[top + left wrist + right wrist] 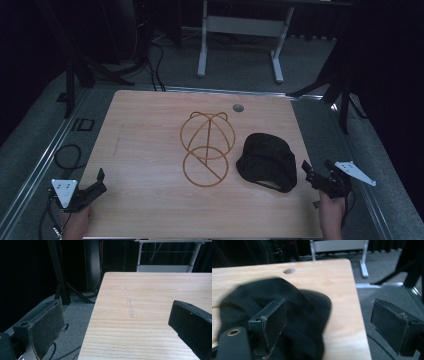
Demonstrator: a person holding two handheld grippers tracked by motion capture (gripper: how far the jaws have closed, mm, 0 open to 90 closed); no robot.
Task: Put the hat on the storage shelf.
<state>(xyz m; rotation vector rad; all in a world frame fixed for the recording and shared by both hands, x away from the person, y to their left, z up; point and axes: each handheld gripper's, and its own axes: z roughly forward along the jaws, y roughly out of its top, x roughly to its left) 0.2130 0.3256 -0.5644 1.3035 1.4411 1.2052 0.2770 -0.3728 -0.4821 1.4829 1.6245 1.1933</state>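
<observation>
A black cap (267,161) lies on the wooden table (145,130), right of middle. Beside it, to its left, a golden frame of thin rings (206,147) rests on the table's centre. My right gripper (317,169) hovers open at the cap's right edge, near the table's right side. In the right gripper view the cap (309,307) sits behind the left jaw, and the right gripper (329,312) holds nothing. My left gripper (101,181) stands open over the near left corner. The left gripper (117,322) has bare wood between its jaws.
A round grommet hole (238,107) marks the table's far side. A faint strip of clear tape (129,305) lies on the wood near the left edge. Cables (67,155) coil on the grey floor at left. A white-legged frame (202,45) stands behind the table.
</observation>
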